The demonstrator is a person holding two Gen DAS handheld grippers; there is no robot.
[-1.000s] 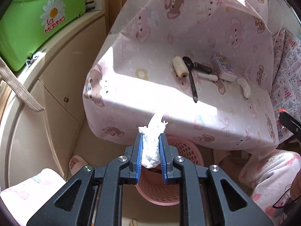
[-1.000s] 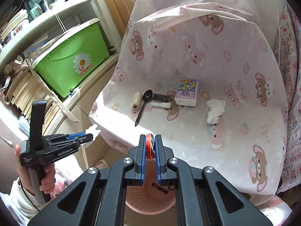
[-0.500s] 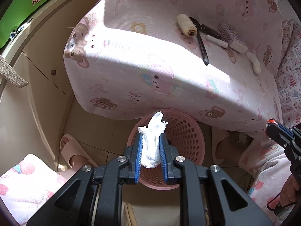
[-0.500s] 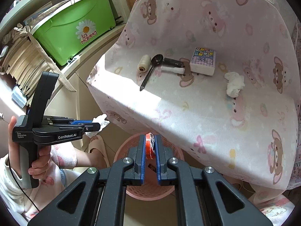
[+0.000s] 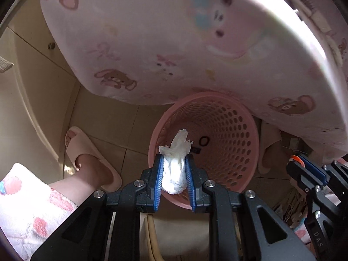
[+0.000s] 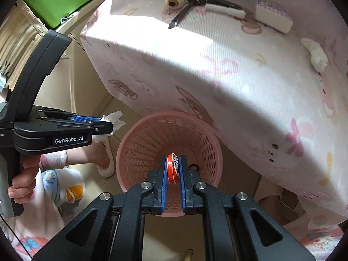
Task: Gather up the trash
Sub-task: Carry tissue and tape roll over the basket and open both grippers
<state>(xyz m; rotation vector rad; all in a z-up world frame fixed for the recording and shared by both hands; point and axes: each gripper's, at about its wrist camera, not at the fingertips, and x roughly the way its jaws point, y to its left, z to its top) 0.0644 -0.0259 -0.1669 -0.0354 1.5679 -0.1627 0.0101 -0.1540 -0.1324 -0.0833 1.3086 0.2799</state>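
Jaws clamping tissue (image 5: pixel 175 169) and orange scrap (image 6: pixel 173 169), now lower over basket (image 5: pixel 250 134)

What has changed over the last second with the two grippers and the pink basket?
Both grippers came down from above the covered table to the pink basket on the floor. The left gripper holds the white tissue, its jaws just easing open; the right gripper stays shut on the orange piece. Nothing dropped; table items unmoved.

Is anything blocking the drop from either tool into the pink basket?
Nothing visible. The left tool holds the white tissue and the right tool the orange piece above the open pink basket; the cloth-covered table overhangs only its far rim.
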